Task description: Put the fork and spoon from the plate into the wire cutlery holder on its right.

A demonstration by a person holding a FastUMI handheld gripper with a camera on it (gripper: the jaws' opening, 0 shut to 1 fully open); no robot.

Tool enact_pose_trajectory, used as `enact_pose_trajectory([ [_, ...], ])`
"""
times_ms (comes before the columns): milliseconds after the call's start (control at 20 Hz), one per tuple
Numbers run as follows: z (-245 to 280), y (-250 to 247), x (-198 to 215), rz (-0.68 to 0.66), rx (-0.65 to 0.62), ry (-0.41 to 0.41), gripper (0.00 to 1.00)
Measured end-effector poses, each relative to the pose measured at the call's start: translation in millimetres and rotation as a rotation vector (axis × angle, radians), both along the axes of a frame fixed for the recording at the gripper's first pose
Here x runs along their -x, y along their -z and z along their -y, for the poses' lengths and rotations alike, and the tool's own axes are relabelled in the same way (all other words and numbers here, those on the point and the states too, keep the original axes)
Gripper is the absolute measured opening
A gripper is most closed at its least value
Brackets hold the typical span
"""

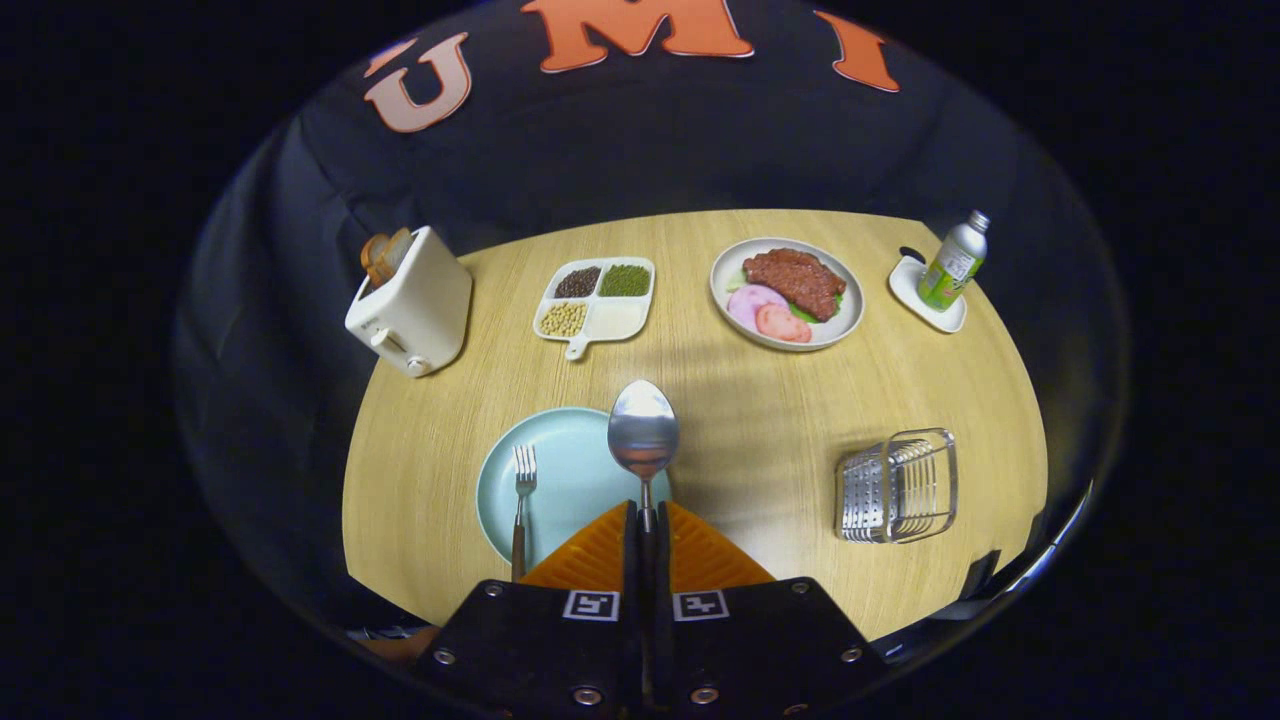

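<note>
The gripper was clamped on the spoon handle above the plate, fork remaining there; carry should go right, bowl kept upright, to the wire cutlery holder.

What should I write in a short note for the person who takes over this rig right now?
Claw: shut on the spoon, both fingers pressing its handle, bowl pointing ahead, lifted above the plate.
Fork: lies on the light blue plate, beside the fingers.
Wire cutlery holder: stands on the table to the plate's right, nothing visible in it.
Done: spoon picked up.
Left: carry the spoon to the holder and drop it in, then come back for the fork and do the same.
</note>
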State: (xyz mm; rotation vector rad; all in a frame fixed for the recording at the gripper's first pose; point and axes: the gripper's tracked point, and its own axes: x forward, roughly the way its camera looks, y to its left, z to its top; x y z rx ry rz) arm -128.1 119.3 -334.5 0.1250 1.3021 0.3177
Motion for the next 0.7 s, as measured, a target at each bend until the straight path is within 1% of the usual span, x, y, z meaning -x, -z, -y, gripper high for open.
enact_pose_trajectory([
  [150,45,-11,-9,0.035,0.027,0.071,0.05],
  [350,100,-10,-5,0.033,0.079,0.152,0.05],
  [500,137,-3,2,0.007,0.091,0.211,0.05],
  [700,174,17,14,-0.035,0.149,0.212,0.05],
])
